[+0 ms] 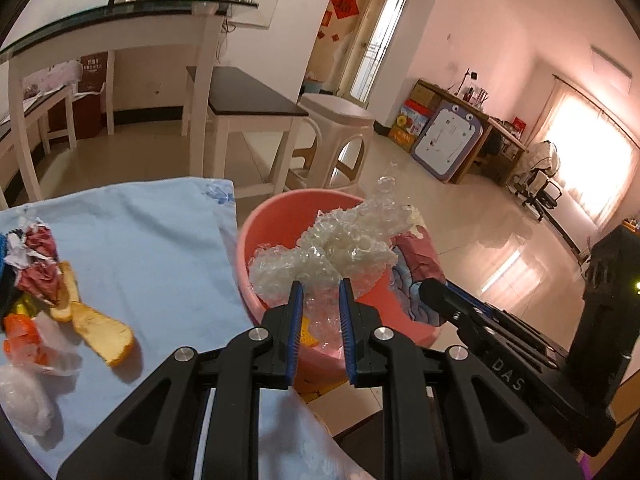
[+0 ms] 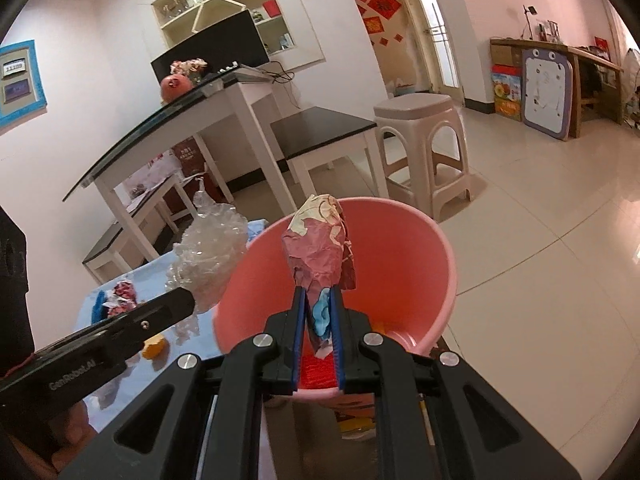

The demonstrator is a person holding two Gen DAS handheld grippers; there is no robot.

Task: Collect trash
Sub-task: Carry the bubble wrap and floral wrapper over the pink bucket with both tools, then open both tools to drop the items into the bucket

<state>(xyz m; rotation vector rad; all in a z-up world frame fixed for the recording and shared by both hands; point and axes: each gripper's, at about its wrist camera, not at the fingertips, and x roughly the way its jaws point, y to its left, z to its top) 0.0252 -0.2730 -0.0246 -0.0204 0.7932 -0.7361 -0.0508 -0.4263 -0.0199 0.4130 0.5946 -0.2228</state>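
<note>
My left gripper [image 1: 320,286] is shut on a wad of clear bubble wrap [image 1: 340,244], held over the pink bucket [image 1: 276,216]. My right gripper [image 2: 318,294] is shut on a crumpled red and cream paper ball [image 2: 320,244], also above the pink bucket [image 2: 412,248]. In the right wrist view the left gripper's fingers [image 2: 176,304] come in from the left with the bubble wrap [image 2: 212,248]. The right gripper [image 1: 428,288] with its paper [image 1: 420,256] shows at the bucket's right side in the left wrist view. Orange peel [image 1: 100,326] and crumpled paper [image 1: 38,264] lie on the light blue cloth [image 1: 152,248].
A clear plastic wrapper [image 1: 24,396] and an orange-and-white scrap [image 1: 24,338] lie at the cloth's left edge. Behind the bucket stand a pale plastic stool [image 2: 424,148], a dark-topped bench [image 2: 320,128] and a glass-topped white table [image 2: 168,136]. Glossy tiled floor [image 2: 540,240] spreads to the right.
</note>
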